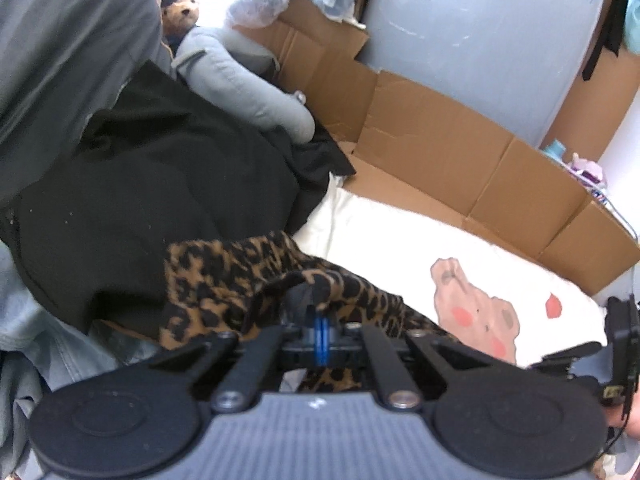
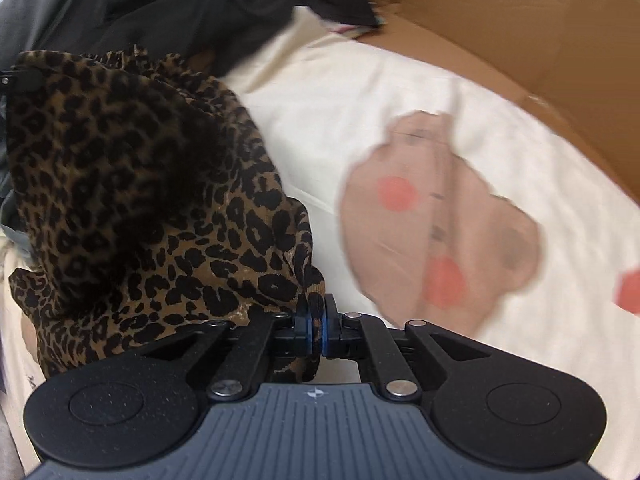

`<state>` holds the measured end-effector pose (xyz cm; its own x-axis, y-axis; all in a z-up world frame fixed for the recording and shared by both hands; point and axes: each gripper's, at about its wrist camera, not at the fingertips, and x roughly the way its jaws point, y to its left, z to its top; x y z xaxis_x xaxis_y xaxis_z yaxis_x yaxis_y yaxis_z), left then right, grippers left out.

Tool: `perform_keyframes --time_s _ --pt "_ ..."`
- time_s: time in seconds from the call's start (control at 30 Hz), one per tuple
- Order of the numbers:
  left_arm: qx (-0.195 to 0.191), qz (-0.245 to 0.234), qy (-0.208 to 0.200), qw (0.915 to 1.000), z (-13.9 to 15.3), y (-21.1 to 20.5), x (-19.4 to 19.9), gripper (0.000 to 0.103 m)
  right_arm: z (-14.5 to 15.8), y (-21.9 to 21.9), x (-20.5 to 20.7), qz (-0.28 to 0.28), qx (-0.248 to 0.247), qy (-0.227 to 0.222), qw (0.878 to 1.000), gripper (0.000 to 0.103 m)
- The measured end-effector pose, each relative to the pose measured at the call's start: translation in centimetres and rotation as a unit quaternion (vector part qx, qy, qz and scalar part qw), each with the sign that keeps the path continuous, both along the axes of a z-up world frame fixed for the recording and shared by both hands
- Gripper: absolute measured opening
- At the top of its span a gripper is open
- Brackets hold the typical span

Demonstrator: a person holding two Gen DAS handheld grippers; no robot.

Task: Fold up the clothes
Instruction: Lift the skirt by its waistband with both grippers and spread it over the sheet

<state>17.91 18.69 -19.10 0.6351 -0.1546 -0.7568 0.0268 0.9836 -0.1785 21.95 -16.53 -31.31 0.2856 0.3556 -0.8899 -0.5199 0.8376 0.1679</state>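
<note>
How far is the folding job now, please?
Done: nothing looks folded yet. In hand: left gripper and right gripper are both shut on the leopard-print garment, which is bunched up. Left: spreading it on the white sheet, folding it, then the black clothes.

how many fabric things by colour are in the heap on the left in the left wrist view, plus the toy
leopard-print garment, gripped by the left gripper and right gripper: 1
black garment: 1
dark grey garment: 1
light grey garment: 1
pale blue garment: 1
teddy bear: 1
total: 6
</note>
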Motion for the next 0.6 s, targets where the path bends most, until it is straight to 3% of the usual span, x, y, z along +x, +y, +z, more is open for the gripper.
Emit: perform_keyframes --time_s 0.37,0.6 --pt "-0.008 -0.027 -0.024 0.9993 2.4 -3.8 -1.3 0.001 7.0 -8.3 -3.1 0.02 -0.089 0.016 0.996 0.002" --pt "-0.017 -0.044 -0.024 0.9986 2.8 -5.5 -1.6 0.001 8.9 -11.7 -3.6 -0.056 -0.072 0.036 0.995 0.002"
